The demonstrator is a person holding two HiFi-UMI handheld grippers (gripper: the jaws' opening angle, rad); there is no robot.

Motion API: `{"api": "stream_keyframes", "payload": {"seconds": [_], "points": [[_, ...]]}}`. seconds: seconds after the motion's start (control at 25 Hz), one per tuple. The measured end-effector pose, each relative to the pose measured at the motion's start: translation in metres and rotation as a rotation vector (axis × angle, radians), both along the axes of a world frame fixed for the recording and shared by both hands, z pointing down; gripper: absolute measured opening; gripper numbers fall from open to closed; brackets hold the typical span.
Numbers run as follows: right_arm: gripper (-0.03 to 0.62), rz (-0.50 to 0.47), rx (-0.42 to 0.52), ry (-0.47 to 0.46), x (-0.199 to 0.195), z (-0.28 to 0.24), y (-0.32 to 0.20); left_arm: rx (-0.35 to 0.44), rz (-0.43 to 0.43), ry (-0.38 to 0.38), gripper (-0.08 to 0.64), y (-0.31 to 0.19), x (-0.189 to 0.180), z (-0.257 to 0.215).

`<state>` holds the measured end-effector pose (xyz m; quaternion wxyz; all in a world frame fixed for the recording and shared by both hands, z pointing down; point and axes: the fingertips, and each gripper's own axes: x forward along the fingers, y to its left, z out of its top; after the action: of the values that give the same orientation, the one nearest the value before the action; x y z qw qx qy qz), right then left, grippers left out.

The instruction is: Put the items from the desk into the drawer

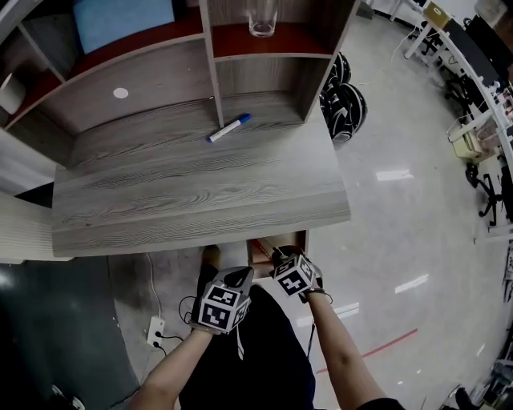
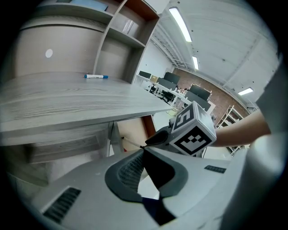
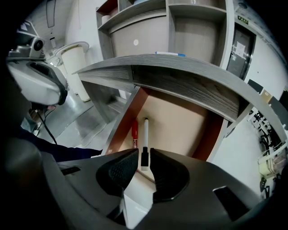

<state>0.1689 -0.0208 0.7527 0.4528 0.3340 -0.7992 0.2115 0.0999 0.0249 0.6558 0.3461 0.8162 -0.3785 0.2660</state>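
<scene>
A white marker with a blue cap (image 1: 230,127) lies on the grey wooden desk (image 1: 192,200), also seen far back in the left gripper view (image 2: 96,76). Under the desk's right end the drawer (image 3: 184,126) stands open, with a red pen (image 3: 134,130) lying along its left wall. My right gripper (image 3: 144,164) hangs over the drawer, shut on the black cap of a white marker (image 3: 146,134) that points into it. My left gripper (image 2: 144,152) is below the desk's front edge, its jaw tips together with nothing between them. In the head view both grippers, left (image 1: 234,279) and right (image 1: 280,258), sit just under the desk edge.
A shelf unit at the back of the desk holds a drinking glass (image 1: 262,18) and a blue box (image 1: 120,20). A power strip (image 1: 156,330) with cables lies on the floor to the left. A white bin (image 3: 74,63) stands left of the desk.
</scene>
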Motion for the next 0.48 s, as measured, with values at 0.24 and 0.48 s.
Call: {"api": "stream_keyframes", "payload": {"seconds": [0.24,0.48], "points": [[0.187,-0.021,-0.019,-0.002,-0.004,-0.002,0.003,0.001,-0.003,0.003,0.018,-0.002,0.001,-0.002],[0.187,-0.010,-0.027,-0.010,-0.001,-0.006,0.010,0.006,0.002,0.006,0.018,-0.003,0.003,-0.006]]}}
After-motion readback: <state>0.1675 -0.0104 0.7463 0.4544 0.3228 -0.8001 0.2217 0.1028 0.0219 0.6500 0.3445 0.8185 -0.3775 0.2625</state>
